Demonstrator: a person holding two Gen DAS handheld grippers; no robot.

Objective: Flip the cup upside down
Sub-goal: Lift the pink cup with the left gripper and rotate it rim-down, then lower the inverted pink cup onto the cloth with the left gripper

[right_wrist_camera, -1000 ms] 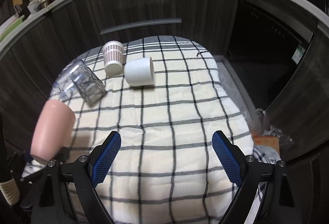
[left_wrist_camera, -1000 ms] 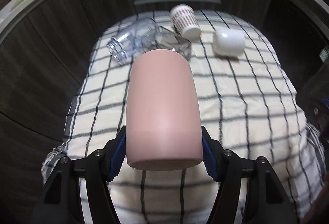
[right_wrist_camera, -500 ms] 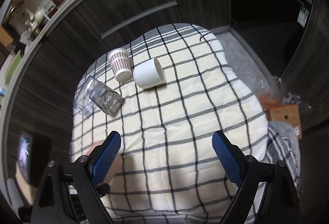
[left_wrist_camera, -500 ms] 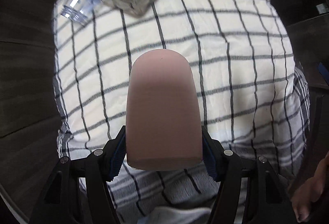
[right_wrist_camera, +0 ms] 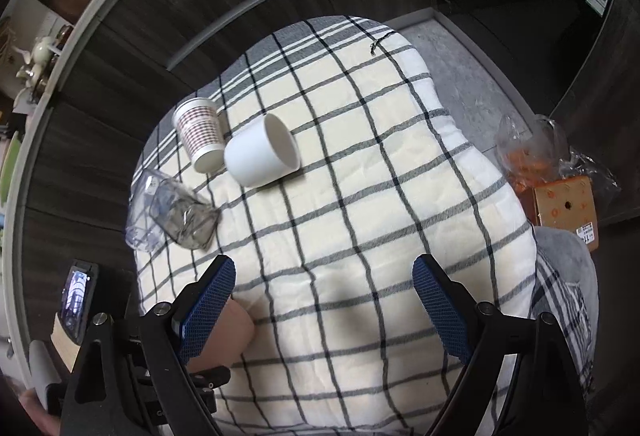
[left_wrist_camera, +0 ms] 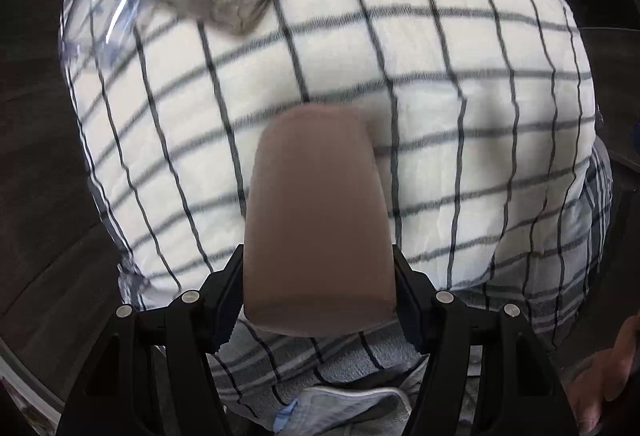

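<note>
Left hand-held gripper [left_wrist_camera: 318, 300] clamping pink cup [left_wrist_camera: 316, 220] (over checked cloth [left_wrist_camera: 460, 83]), right hand-held gripper [right_wrist_camera: 324, 300] wide open, empty

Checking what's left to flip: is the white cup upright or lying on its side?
On its side: the white cup lies on the checked cloth, its open mouth facing sideways.

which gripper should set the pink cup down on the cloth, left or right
Left. The left gripper is already clamped on the pink cup right above the checked cloth. The right gripper hangs open and empty beside it.
</note>
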